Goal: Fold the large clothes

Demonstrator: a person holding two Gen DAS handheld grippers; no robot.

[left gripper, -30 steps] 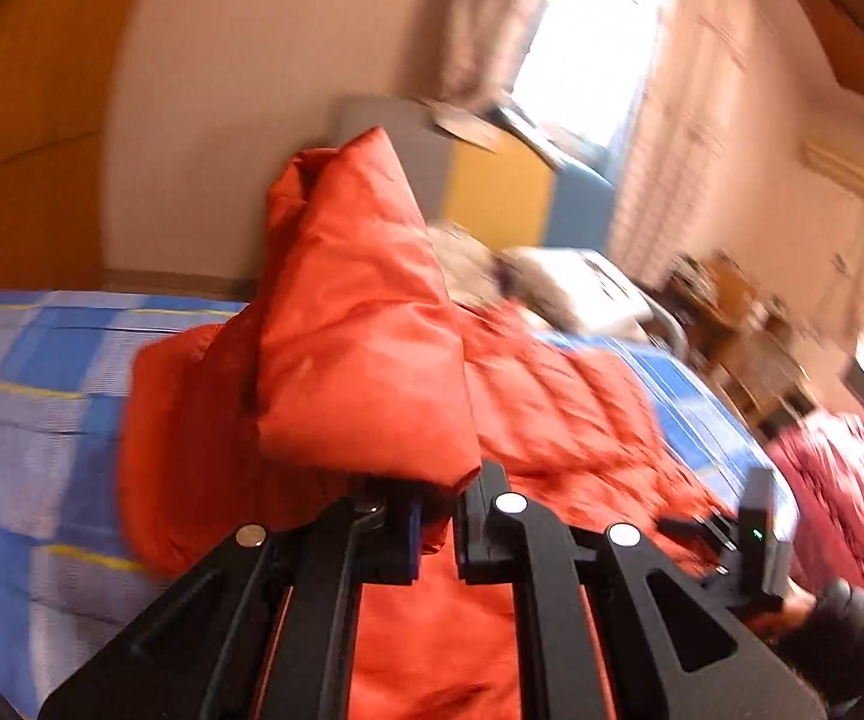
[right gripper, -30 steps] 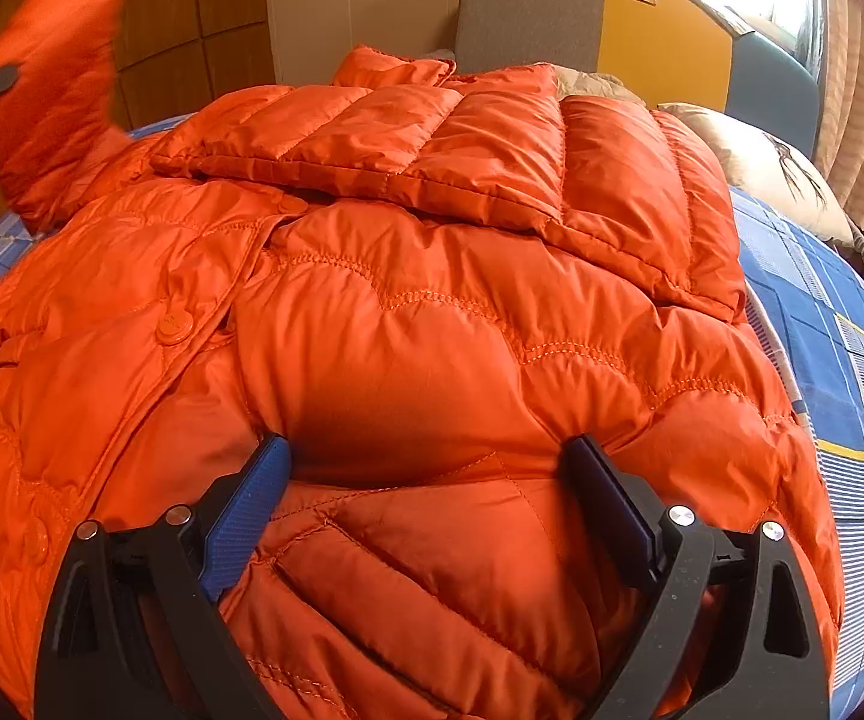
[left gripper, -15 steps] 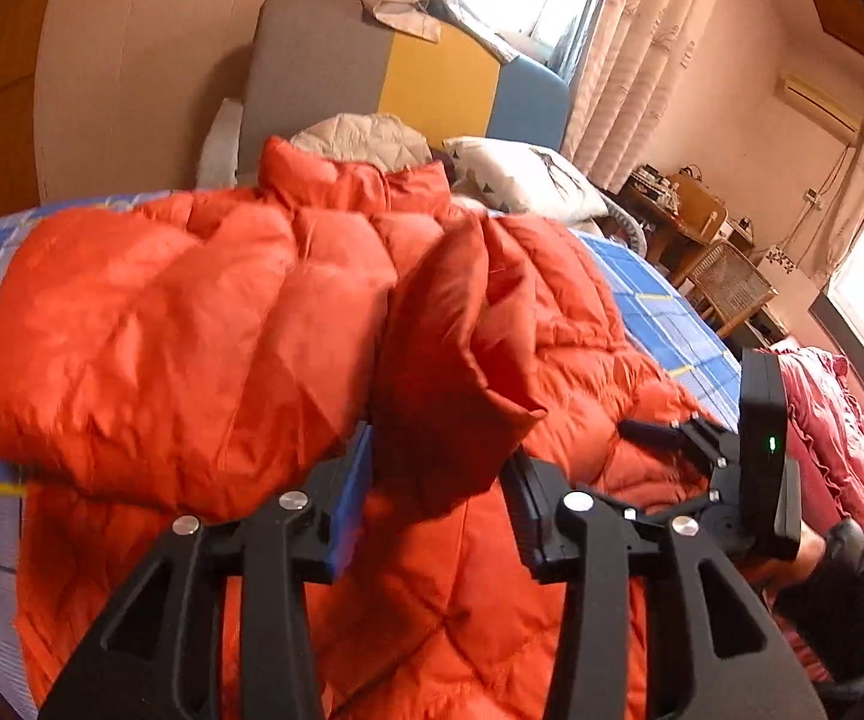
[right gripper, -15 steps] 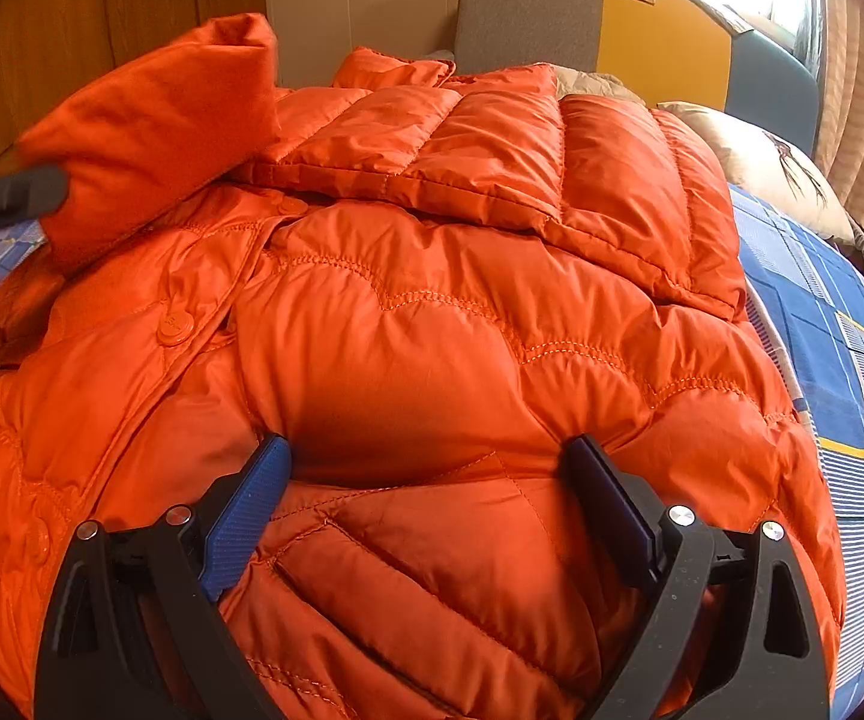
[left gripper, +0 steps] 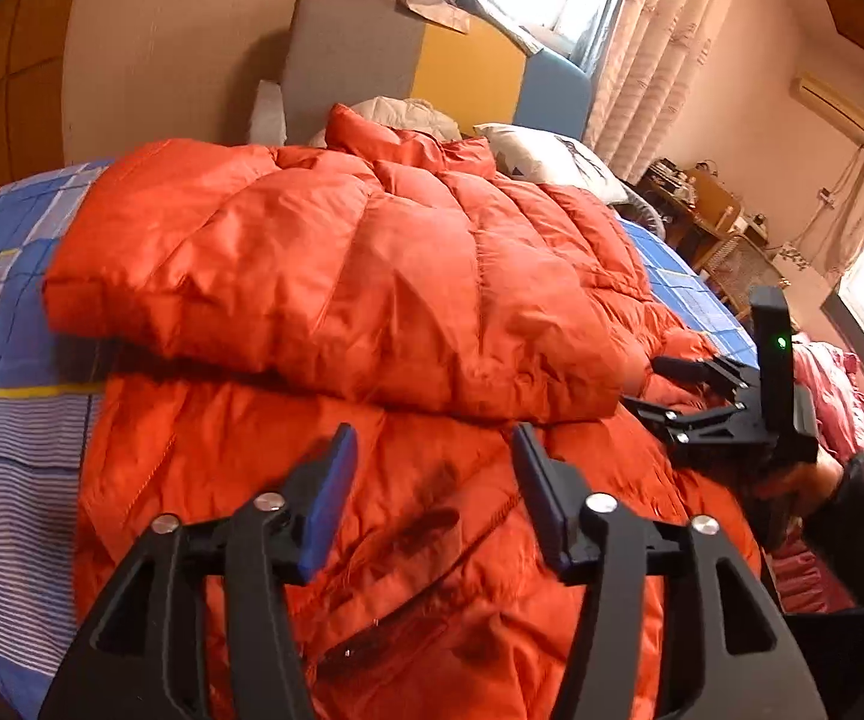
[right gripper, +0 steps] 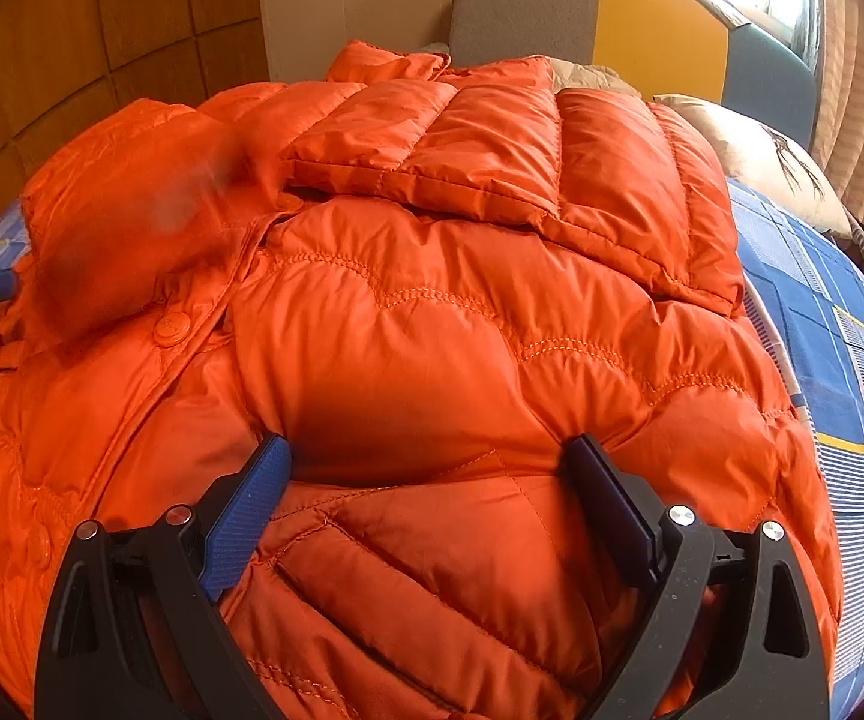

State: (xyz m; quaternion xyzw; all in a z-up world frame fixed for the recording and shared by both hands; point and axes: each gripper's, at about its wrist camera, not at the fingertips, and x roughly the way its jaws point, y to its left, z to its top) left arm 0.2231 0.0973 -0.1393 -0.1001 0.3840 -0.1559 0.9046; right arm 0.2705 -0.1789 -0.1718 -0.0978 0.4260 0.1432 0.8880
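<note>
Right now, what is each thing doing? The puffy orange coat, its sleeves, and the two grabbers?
Orange coat: lying spread on the bed.
Left sleeve: folded across the coat, let go.
Right sleeve: folded across the chest.
Left gripper: open, holding nothing.
Right gripper: open, resting on the coat's hem.

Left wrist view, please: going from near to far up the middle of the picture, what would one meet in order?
Left gripper with its fingers apart → flat body of the orange down jacket → folded-over sleeve → jacket collar → white pillow → grey, yellow and blue headboard.
</note>
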